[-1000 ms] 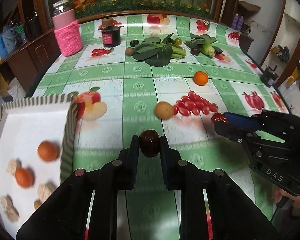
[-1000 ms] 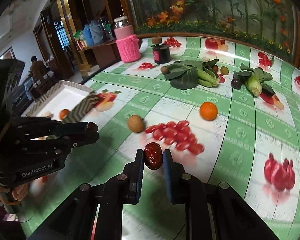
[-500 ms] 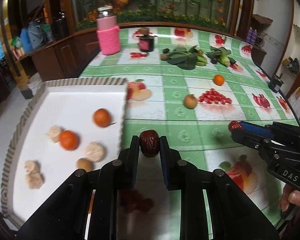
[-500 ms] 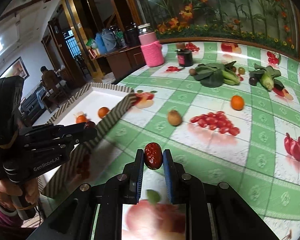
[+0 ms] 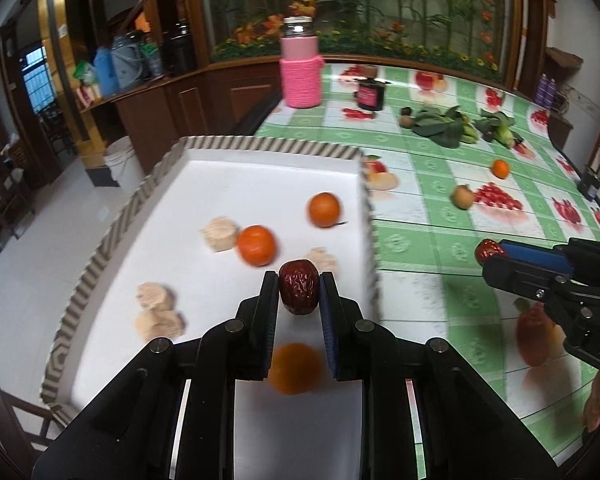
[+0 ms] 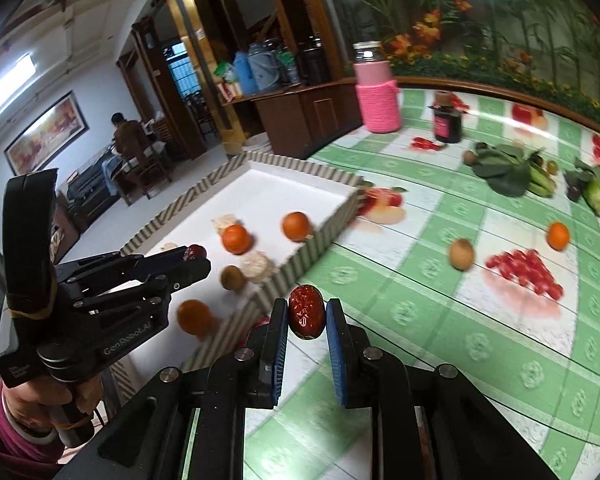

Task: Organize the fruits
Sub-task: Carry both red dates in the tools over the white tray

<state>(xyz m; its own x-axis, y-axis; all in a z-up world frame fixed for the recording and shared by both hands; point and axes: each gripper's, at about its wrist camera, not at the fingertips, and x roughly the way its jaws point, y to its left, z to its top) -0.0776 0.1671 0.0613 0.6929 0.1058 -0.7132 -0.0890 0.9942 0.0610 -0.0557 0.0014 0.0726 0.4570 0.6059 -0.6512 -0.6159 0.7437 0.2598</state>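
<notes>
The left hand-held gripper [image 5: 299,287] pinches a wrinkled dark-red jujube [image 5: 299,286] over the white striped-rim tray [image 5: 268,147]; the right hand-held gripper [image 6: 307,317] pinches another glossy red jujube [image 6: 306,317] near the tray's right wall.

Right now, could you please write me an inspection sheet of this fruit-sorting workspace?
Surface: table under a green-and-white checked cloth with printed fruit.
Job's things: white tray with striped rim holds three oranges, one brown fruit and pale chunks; a loose small orange and round brown fruit lie on the cloth.
Clutter: leafy greens, pink knitted-sleeve jar, dark jar.
Grippers: left gripper shut on a wrinkled red date, over the tray; right gripper shut on a second red date, beside the tray's rim.
Cables: nothing seen.
Surroundings: wooden cabinets, flower mural, a person seated far off.
</notes>
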